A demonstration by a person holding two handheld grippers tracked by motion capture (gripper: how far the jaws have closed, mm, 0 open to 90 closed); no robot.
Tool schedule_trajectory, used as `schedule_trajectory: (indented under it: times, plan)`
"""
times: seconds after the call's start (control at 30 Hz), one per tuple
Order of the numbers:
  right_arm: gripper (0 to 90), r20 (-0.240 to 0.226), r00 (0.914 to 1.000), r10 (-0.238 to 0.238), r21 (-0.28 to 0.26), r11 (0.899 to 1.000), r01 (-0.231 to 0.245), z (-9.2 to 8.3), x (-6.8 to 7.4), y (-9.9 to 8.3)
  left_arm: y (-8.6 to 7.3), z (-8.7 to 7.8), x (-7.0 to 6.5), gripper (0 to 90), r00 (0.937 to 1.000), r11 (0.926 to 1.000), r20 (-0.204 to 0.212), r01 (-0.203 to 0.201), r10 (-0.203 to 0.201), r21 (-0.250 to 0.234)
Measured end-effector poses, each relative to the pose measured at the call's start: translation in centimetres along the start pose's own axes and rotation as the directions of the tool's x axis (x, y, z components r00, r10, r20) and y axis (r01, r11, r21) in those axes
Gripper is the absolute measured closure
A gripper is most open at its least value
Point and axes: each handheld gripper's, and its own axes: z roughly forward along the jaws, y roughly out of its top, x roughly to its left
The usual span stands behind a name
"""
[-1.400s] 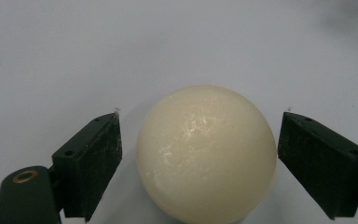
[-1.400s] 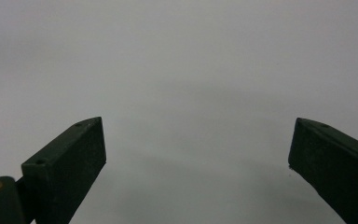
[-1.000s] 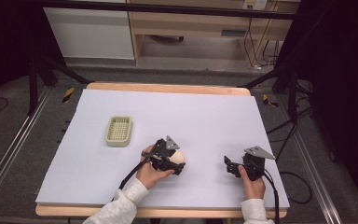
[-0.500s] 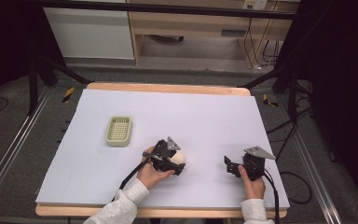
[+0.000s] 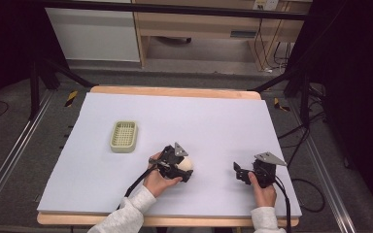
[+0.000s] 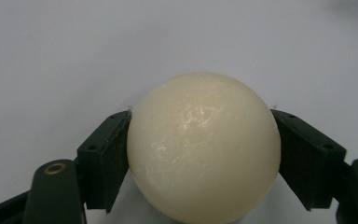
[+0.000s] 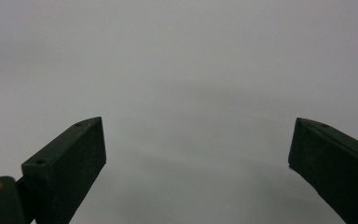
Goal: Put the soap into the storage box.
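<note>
Left gripper [image 5: 187, 167]: fingers [image 6: 105, 163] have just closed, now clamped on the cream ball [image 6: 204, 148], one pad each side. Ball sits on the white worktop [image 5: 213, 126], near its front edge, centre-left. Right gripper [image 5: 239, 174]: fingers [image 7: 70, 170] spread wide, nothing between, low over bare worktop. Green basket [image 5: 124, 136] well apart, back-left of ball.

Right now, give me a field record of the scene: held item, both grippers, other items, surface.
held item: cream ball, on the sheet
left gripper: jaws just closed, pads pressing both sides of the ball
right gripper: jaws wide apart, nothing between them, resting near the front right
other items: pale green basket, left of the ball, apart from it
surface: white sheet on a wooden table
</note>
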Motion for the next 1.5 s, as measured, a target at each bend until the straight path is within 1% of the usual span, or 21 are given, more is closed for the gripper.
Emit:
schedule_trajectory:
  times: [0.1, 0.33, 0.43, 0.5, 0.6, 0.73, 0.77, 0.93, 1.17, 1.5]
  plan:
    - [4.4, -0.004, 1.0, 0.002, 0.001, 1.0, -0.002, 0.0, 0.0, 0.0, 0.0, 0.0, 0.0, 24.0, 1.0, 1.0, -0.006, -0.005, 0.005, 0.003]
    - [4.4, -0.001, 1.0, 0.0, 0.0, 1.0, 0.0, 0.0, 0.0, 0.0, 0.0, -0.1, 0.0, 24.1, 0.9999, 1.0, -0.014, 0.003, -0.003, -0.003]
    - [4.4, -0.001, 1.0, 0.002, 0.001, 1.0, -0.002, 0.0, 0.0, 0.0, 0.0, -0.2, 0.1, 24.2, 0.9999, 1.0, -0.01, 0.006, -0.006, 0.001]
    - [4.4, 0.0, 1.0, 0.001, 0.0, 1.0, -0.001, 0.0, 0.0, 0.0, 0.0, -0.3, 0.0, 24.2, 0.9999, 1.0, -0.009, 0.008, -0.008, -0.005]
    - [4.4, 0.0, 1.0, 0.002, -0.001, 1.0, -0.002, 0.0, 0.0, 0.0, 0.0, -0.6, 0.0, 24.2, 1.0, 1.0, -0.006, 0.0, 0.0, -0.004]
    - [4.4, 0.0, 1.0, -0.002, -0.001, 1.0, 0.002, 0.0, 0.0, 0.0, 0.0, -0.9, 0.0, 24.2, 1.0, 0.9999, -0.001, 0.001, -0.001, -0.01]
    - [4.4, 0.0, 1.0, -0.002, -0.002, 1.0, 0.002, 0.0, 0.0, 0.0, 0.0, -1.0, 0.0, 24.2, 1.0, 0.9999, -0.002, -0.004, 0.004, -0.01]
    - [4.4, -0.002, 1.0, 0.001, -0.001, 1.0, -0.001, 0.0, 0.0, 0.0, -0.1, -1.7, 0.2, 24.2, 1.0, 0.9999, 0.0, -0.006, 0.006, -0.013]
    - [4.4, 0.0, 1.0, 0.002, -0.001, 1.0, -0.002, 0.0, 0.0, 0.0, -0.2, -2.6, 0.5, 24.2, 1.0, 0.9997, -0.007, -0.007, 0.006, -0.023]
    - [4.4, -0.001, 1.0, 0.002, -0.001, 1.0, -0.002, 0.0, 0.0, 0.0, -0.6, -3.9, 1.4, 24.2, 0.9997, 0.9994, -0.022, 0.008, -0.008, -0.033]
